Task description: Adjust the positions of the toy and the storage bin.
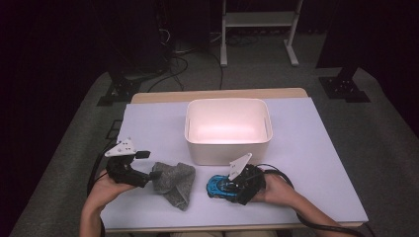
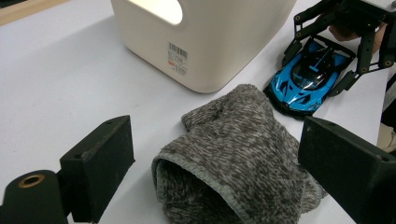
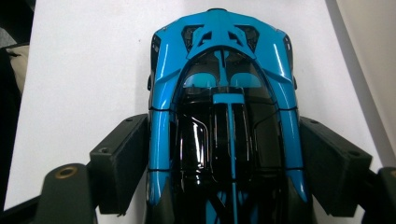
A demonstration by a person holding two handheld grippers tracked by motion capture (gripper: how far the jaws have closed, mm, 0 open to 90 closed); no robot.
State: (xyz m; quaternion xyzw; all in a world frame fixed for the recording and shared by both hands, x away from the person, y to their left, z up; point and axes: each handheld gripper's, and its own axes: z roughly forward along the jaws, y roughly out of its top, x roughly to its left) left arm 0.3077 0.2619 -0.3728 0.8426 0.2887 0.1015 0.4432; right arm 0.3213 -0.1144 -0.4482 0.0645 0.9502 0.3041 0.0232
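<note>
Right tongs point(image 1: 228, 188) straddle the blue car point(image 3: 224, 121), one jaw along each flank near its rear; whether the pads press on it I cannot tell. Car sits on the counter point(image 1: 306, 148), near edge, just in front of the white bin point(image 1: 228, 129). Left tongs point(image 1: 148, 177) stand wide open, holding nothing, with the grey sock point(image 2: 238, 158) lying between and ahead of the jaws. Sock lies just left of the car, nearly touching it in the left gripper view.
</note>
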